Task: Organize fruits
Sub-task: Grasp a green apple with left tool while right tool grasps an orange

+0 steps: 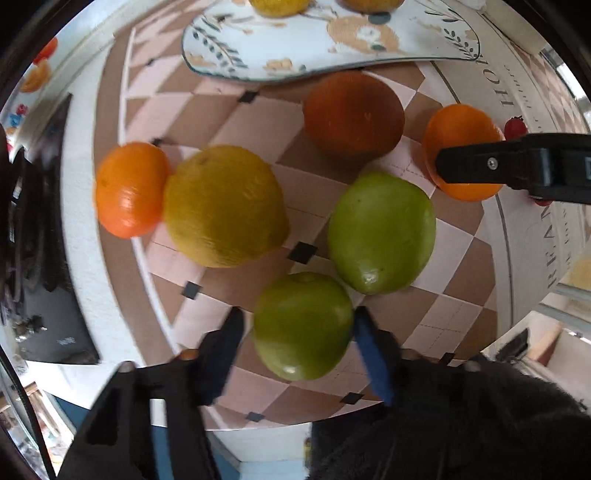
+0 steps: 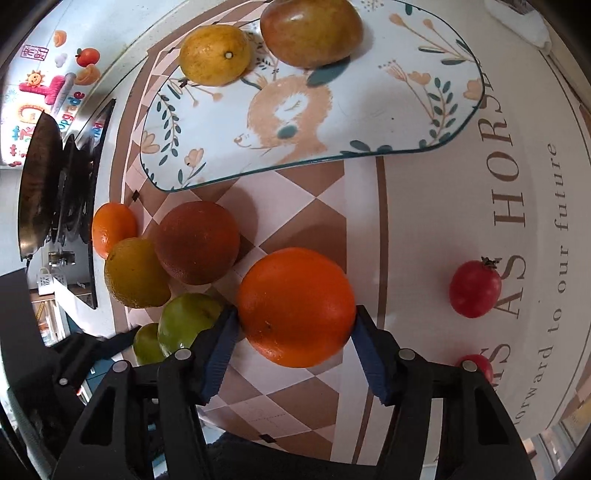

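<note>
Left wrist view: your left gripper (image 1: 298,326) fingers flank the green fruit (image 1: 303,326), contact unclear; your right gripper (image 2: 293,325) fingers clasp the orange (image 2: 295,306), plate (image 2: 369,122) at 12 o'clock.

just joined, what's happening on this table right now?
A person with a gripper in each hand is sorting fruit onto a plate. The left gripper straddles a green fruit; the right gripper has its pads at the sides of an orange, which sits on the checkered mat. Firm grip can't be confirmed for either. A lemon and a mango are already on the plate; several other fruits remain on the mat.
</note>
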A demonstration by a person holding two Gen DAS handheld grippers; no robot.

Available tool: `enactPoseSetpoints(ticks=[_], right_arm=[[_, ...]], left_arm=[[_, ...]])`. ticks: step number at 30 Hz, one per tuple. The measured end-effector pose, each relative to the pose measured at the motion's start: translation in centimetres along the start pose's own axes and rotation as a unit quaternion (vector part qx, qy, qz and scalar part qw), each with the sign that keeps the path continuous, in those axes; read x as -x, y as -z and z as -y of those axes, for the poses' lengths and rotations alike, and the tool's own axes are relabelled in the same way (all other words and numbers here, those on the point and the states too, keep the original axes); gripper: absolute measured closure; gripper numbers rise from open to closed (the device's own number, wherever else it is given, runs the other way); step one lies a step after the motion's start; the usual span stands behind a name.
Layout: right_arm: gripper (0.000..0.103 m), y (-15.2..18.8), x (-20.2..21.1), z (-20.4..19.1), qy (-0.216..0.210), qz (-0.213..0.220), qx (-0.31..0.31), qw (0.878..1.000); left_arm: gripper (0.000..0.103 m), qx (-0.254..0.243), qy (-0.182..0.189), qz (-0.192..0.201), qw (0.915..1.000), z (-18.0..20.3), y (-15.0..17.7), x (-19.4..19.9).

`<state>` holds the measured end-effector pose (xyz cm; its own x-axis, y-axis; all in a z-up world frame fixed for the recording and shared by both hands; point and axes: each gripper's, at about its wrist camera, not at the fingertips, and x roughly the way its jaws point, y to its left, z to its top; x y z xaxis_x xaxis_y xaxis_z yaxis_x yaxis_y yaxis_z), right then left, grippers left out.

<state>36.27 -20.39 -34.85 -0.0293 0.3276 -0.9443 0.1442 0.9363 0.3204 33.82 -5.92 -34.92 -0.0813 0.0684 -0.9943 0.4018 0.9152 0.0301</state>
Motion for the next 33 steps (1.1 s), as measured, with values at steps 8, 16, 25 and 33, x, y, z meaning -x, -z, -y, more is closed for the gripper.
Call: enactPoseSetpoints(ticks=[8, 16, 25, 33], right_arm=[[0.039, 3.1, 0.7, 1.2, 0.018, -0.028, 0.022, 0.999], [0.038, 3.1, 0.5, 1.9, 0.006, -0.027, -0.009, 1.0], [0.039, 3.3, 0.2, 1.5, 0.016, -0.03, 0.001, 0.999], [0.039, 0.9, 5.2, 1.4, -0.032, 0.019, -0.012, 0.999]], left_arm=[[0.051, 0.106, 0.021, 0.022, 0.9939, -4.2, 1.3, 0.1], [0.051, 0.131, 0.023, 0.037, 0.9904, -4.7, 1.6, 0.2], [0.051, 0.142, 0.033, 0.047, 0.9882, -3.6, 1.0, 0.9], [0.051, 0.154, 0.08, 0.123, 0.9771, -4.4, -0.4, 9.6]])
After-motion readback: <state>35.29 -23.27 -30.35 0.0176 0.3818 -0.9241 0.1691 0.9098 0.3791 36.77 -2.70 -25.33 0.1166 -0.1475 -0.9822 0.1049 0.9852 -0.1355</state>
